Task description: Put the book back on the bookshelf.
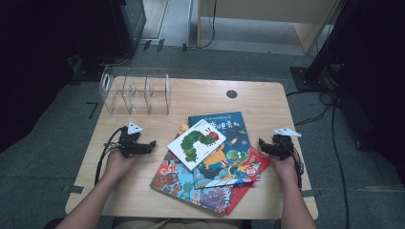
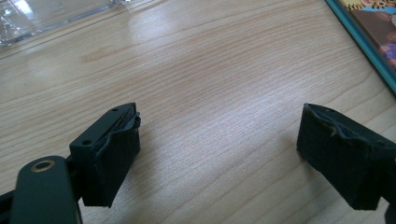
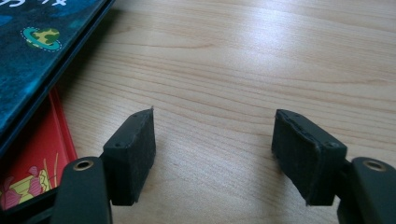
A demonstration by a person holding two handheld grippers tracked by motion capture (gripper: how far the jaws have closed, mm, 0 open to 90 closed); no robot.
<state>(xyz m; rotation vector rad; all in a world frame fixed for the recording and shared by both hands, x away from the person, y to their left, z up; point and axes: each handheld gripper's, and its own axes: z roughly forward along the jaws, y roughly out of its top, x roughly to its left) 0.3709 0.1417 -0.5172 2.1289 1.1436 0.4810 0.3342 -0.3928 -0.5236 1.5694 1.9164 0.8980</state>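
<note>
High view: books [image 1: 210, 162] between grippers

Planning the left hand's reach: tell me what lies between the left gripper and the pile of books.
Only bare table. In the high view the left gripper sits just left of the pile of books, nothing between them.

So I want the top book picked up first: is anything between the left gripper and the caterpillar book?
Nothing visible. Bare table lies between the open left gripper and the caterpillar book, which sits on top of the pile, uncovered.
</note>
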